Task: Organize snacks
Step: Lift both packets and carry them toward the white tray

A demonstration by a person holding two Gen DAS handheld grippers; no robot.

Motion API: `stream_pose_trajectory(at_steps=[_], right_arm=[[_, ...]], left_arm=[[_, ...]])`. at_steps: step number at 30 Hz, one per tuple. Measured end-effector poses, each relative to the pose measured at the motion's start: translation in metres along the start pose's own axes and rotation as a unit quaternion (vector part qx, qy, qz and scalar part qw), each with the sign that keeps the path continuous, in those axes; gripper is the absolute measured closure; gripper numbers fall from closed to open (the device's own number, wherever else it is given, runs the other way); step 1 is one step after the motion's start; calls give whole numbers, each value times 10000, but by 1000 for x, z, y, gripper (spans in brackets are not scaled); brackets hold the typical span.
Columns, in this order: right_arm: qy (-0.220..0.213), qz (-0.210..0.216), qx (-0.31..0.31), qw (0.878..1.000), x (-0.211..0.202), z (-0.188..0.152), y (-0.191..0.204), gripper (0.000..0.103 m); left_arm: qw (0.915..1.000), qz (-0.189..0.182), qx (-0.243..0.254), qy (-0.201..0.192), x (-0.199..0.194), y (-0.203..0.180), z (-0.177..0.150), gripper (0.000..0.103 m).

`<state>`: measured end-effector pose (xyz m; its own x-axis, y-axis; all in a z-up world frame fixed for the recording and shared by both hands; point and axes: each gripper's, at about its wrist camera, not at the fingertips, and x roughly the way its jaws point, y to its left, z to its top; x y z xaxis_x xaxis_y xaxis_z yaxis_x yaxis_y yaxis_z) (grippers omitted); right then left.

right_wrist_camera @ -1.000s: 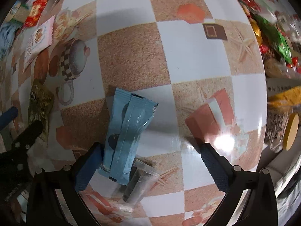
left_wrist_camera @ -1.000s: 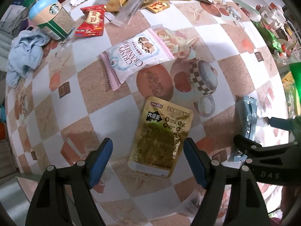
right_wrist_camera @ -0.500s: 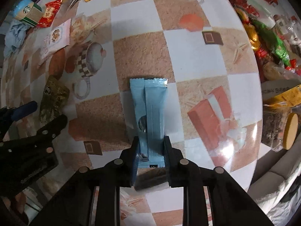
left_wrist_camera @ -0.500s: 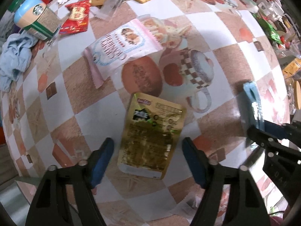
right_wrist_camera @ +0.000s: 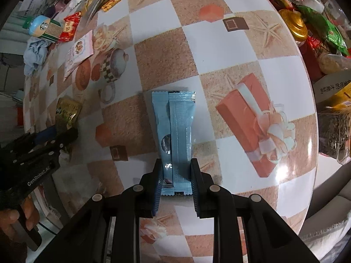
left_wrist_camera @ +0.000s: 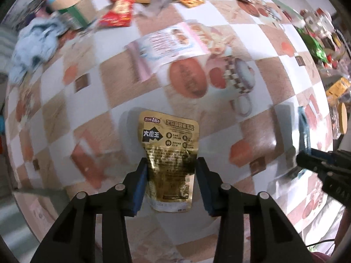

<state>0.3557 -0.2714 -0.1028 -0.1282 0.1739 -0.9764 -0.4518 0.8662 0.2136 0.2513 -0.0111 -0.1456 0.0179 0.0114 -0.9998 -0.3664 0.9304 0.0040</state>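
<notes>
Snacks lie scattered over a round table (left_wrist_camera: 269,57) covered in a checked cloth printed with cups and gift boxes. From the left wrist, the left gripper (left_wrist_camera: 170,176) points down at a gold pouch (left_wrist_camera: 170,151) with black lettering; its blue pads (left_wrist_camera: 140,184) sit at both edges of the pouch's lower half and the jaws are closing on it, the pouch between them and creased in the middle. Beyond it lies a pink-and-white cracker bag (left_wrist_camera: 166,46), then a red packet (left_wrist_camera: 117,17), a paper coffee cup (left_wrist_camera: 70,2) on its side whose contents cannot be seen, and a crumpled blue cloth (left_wrist_camera: 33,43) at the left rim. Far right, the right gripper (left_wrist_camera: 307,151) shows edge-on with a blue wrapper (left_wrist_camera: 303,129). From the right wrist, that gripper (right_wrist_camera: 176,182) is clenched on the near end of the blue wrapper (right_wrist_camera: 175,129), which stands out from the jaws above the cloth, throwing a shadow beside it. At the right rim stand a jar with a gold lid (right_wrist_camera: 294,25), a clear tub of dark seeds (right_wrist_camera: 333,133), a green bag (right_wrist_camera: 324,26) and a white box (right_wrist_camera: 329,87) holding yellow packets. At the left, a hand (right_wrist_camera: 13,219) grips the left gripper (right_wrist_camera: 59,132) over the gold pouch (right_wrist_camera: 67,111).
</notes>
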Motion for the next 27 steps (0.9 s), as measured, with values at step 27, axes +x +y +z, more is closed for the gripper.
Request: stream_pose_trajectory(at_steps=[27], right_arm=[[198,-198,-861,9959,-13,-69,72,78]], left_arm=[[9966,-343,-751,-30,-30,28,-129,56]])
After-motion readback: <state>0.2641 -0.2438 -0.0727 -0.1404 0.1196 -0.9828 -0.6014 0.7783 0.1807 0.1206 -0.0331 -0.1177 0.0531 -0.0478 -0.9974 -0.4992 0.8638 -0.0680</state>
